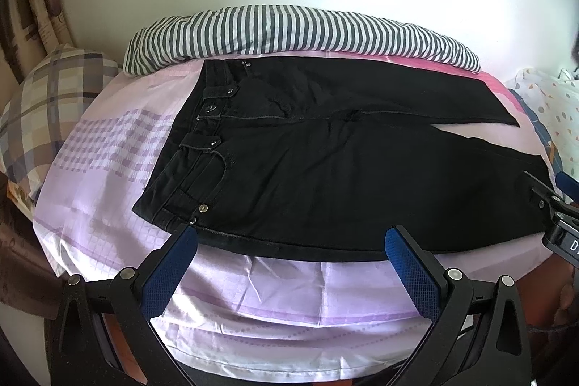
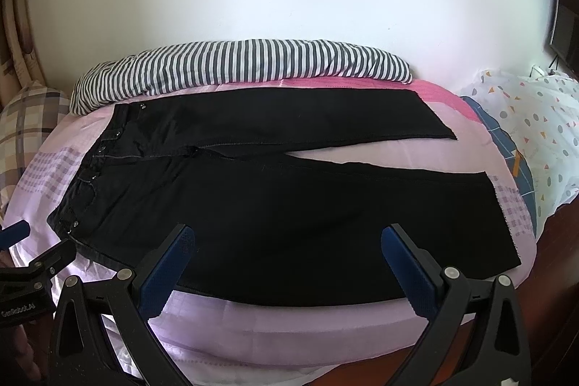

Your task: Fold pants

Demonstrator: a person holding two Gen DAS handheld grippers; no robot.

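Black pants [image 1: 307,169] lie flat on the bed, waistband to the left, both legs spread apart to the right; they also show in the right wrist view [image 2: 289,205]. My left gripper [image 1: 291,234] is open and empty, hovering at the pants' near edge close to the waistband. My right gripper [image 2: 287,234] is open and empty, over the near leg. The right gripper also shows at the right edge of the left wrist view [image 1: 557,201], and the left gripper at the left edge of the right wrist view [image 2: 32,255].
The bed has a lilac checked sheet [image 1: 108,151]. A striped blanket [image 1: 289,35] lies rolled along the wall behind the pants. A plaid pillow [image 1: 47,104] sits at the left, a dotted white quilt [image 2: 535,132] at the right.
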